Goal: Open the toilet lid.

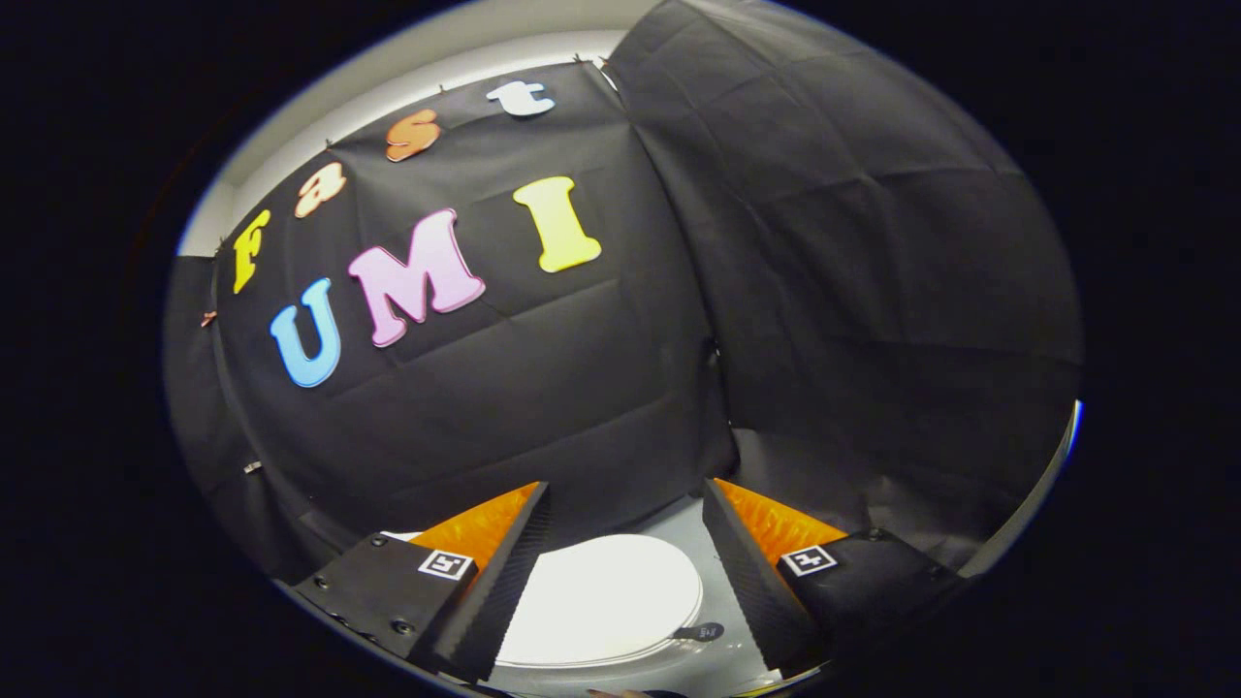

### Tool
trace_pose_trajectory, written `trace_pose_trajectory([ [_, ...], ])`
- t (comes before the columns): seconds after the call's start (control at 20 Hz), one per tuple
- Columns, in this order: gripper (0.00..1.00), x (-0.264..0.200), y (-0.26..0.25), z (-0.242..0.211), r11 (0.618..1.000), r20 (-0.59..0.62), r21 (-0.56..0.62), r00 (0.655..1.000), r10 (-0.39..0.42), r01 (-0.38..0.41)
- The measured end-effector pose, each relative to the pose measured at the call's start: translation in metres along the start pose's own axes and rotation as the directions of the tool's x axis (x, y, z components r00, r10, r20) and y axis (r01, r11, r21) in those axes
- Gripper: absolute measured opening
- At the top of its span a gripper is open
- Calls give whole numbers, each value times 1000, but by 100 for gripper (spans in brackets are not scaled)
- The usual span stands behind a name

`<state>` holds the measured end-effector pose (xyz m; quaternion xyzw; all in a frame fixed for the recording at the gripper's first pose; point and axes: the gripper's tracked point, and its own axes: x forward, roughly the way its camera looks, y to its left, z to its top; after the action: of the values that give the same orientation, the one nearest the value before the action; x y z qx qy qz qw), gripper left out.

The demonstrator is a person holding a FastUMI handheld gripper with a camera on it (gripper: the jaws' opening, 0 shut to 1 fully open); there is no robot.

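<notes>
Tongs (620, 582) are spread wide and hold nothing; the toilet lid (601, 599) shows in the gap between the two fingers, below and just beyond them, apparently closed flat on the bowl. The lid is a white oval, seen from above and somewhat behind the fingertips. A small dark tab or sticker (700, 632) sits at the lid's right edge, near the right finger; too small to say what it is. The grey floor (679, 519) runs from past the lid to the foot of the black cloth wall (543, 388). My read: approach stage, no contact yet. To do this step well, I'd drop the tongs toward the lid's front rim, get one finger under the lip or pinch the rim edge with both, then swing up along the hinge arc rather than pulling straight, so the rim doesn't slip out. Which end carries the hinge can't be told from this angle, so confirm before committing. Risk: glossy plastic rim, thin lip, so a shallow grip could slide off. Readable writing: none on the toilet. Each finger carries a square black-and-white fiducial marker, left (445, 564) and right (809, 559); these are patterns, not text. No brand marks legible on lid or tab.
</notes>
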<state>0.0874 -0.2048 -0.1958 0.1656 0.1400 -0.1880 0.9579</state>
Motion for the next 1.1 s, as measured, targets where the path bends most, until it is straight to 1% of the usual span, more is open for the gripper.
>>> trace_pose_trajectory([
  [0.2, 100, 33, -47, -54, 995, -125, 66, 990, -71, 79],
  [0.3, 100, 48, -74, -87, 986, -196, 95, 974, -115, 136],
  [0.35, 98, 50, -86, -103, 981, -238, 107, 962, -135, 164],
  [0.5, 98, 64, -106, -149, 971, -323, 139, 936, -140, 193],
  [0.6, 98, 70, -118, -177, 962, -390, 148, 907, -157, 230],
  [0.7, 99, 70, -128, -199, 945, -439, 193, 885, -158, 264],
  [0.8, 98, 75, -139, -217, 924, -474, 216, 861, -183, 315],
  [0.95, 98, 80, -142, -238, 899, -506, 250, 840, -194, 358],
  [1.1, 98, 87, -138, -264, 876, -539, 308, 827, -160, 371],
])
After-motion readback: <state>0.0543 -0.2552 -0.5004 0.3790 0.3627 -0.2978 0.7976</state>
